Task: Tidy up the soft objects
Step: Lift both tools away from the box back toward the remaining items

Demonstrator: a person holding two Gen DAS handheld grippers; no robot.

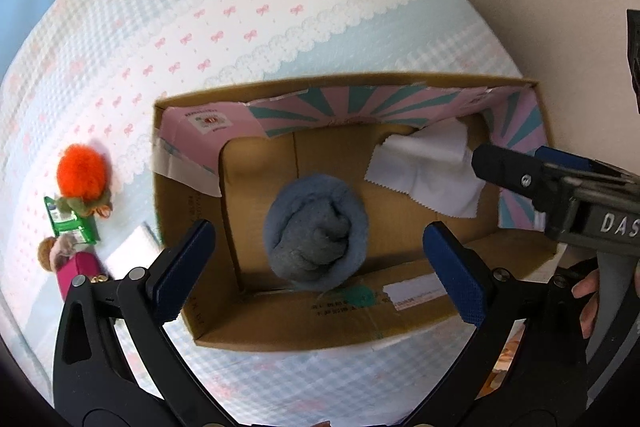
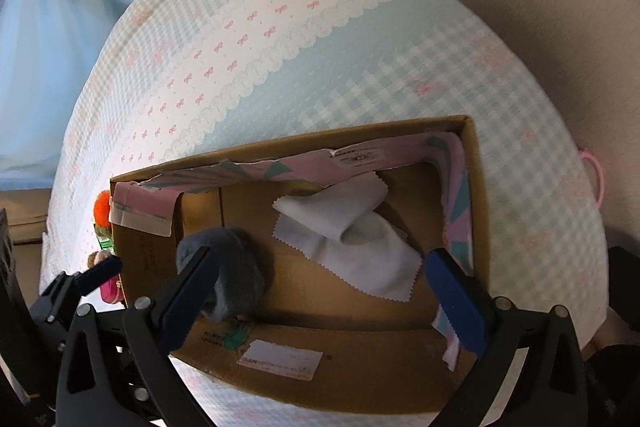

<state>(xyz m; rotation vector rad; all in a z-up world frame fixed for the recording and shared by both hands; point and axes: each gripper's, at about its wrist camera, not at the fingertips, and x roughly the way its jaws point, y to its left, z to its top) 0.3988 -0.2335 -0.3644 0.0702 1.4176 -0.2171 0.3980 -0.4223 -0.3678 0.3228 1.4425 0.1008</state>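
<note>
I see a rolled grey-blue sock bundle (image 1: 318, 233) and a crumpled white cloth (image 1: 426, 173) on the box (image 1: 320, 331) floor; my left tongs (image 1: 320, 273) and right tongs (image 2: 324, 293) gape wide, gripping nothing.

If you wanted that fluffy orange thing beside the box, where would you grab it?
Probably across the orange pompom itself, coming straight down from above. It lies on the bedspread outside the cardboard box, round and plump, with a green packet close below it.
</note>
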